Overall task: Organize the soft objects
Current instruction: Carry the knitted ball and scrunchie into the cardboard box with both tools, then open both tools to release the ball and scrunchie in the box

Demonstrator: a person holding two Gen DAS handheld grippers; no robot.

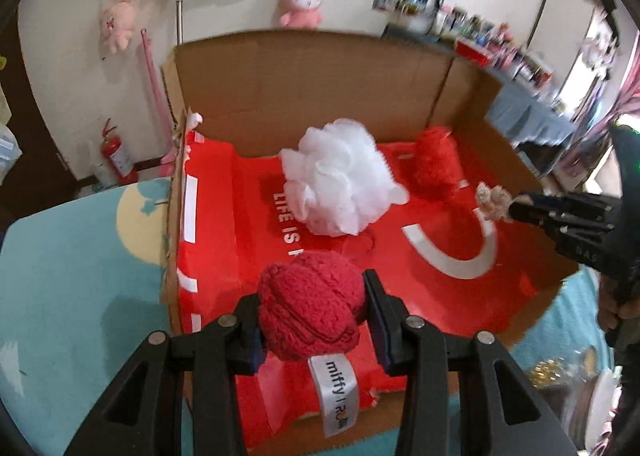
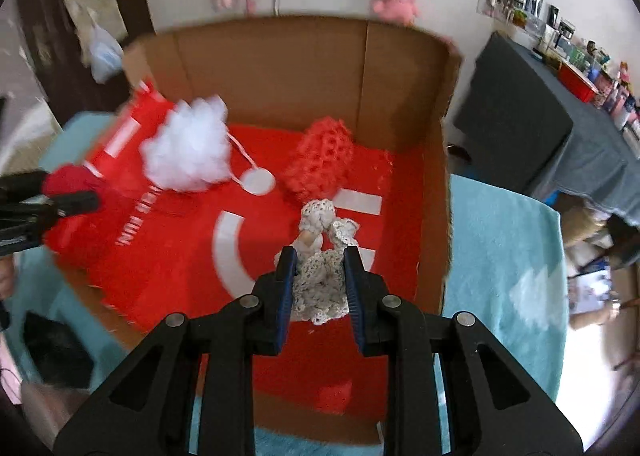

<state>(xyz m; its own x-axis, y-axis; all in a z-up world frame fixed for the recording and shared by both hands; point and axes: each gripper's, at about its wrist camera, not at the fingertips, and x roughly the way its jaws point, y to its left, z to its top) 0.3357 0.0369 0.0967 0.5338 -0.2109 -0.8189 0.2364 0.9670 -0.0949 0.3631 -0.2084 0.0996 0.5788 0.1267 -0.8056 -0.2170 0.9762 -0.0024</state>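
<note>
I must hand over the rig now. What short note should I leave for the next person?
Left gripper: shut on a red knitted toy, held above the box's near left corner.
Right gripper: shut on a white crocheted doll, held above the box floor.
Done: white mesh bath pouf and red crocheted piece lie inside the cardboard box.
Left: release both held things into the box.
</note>
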